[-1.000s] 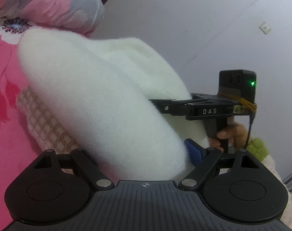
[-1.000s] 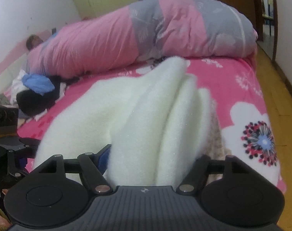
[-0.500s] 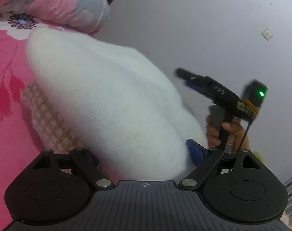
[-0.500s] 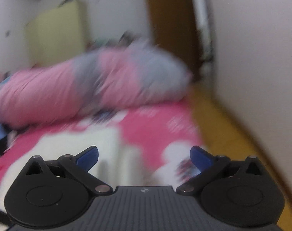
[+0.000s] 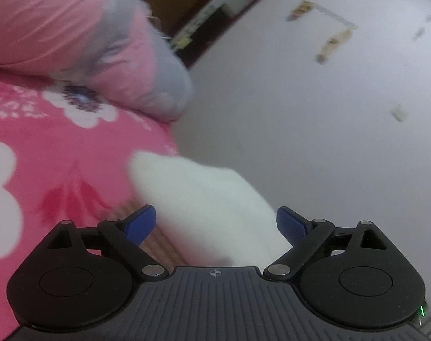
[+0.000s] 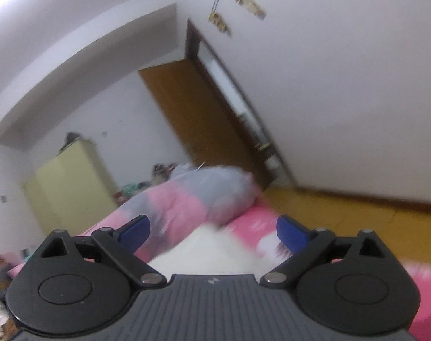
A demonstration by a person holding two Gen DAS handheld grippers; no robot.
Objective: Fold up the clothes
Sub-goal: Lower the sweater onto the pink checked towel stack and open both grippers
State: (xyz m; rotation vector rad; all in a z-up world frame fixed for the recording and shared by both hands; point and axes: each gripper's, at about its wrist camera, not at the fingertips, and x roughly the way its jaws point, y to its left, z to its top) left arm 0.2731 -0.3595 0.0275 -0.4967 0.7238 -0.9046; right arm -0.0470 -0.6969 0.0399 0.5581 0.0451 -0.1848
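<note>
A white fleecy garment point(image 5: 204, 210) lies bunched on the pink flowered bedsheet point(image 5: 59, 170), with a beige checked piece point(image 5: 155, 238) showing under it. My left gripper point(image 5: 215, 224) is open and empty, its blue pads either side of the garment's near end, above it. In the right wrist view the garment point(image 6: 209, 253) shows blurred low in the middle. My right gripper point(image 6: 212, 234) is open and empty, raised and tilted up toward the wall.
A rolled pink and grey quilt point(image 5: 82, 42) lies along the far side of the bed, also in the right wrist view point(image 6: 192, 201). A white wall point(image 5: 315, 113) is close on the right. A wooden door point(image 6: 198, 119), a yellow wardrobe point(image 6: 67, 184) and wooden floor point(image 6: 343, 221) lie beyond.
Both grippers let go of the white garment and opened. The right gripper released first and swung up and away. The left gripper then released and pulled back; the garment dropped onto the bed.
</note>
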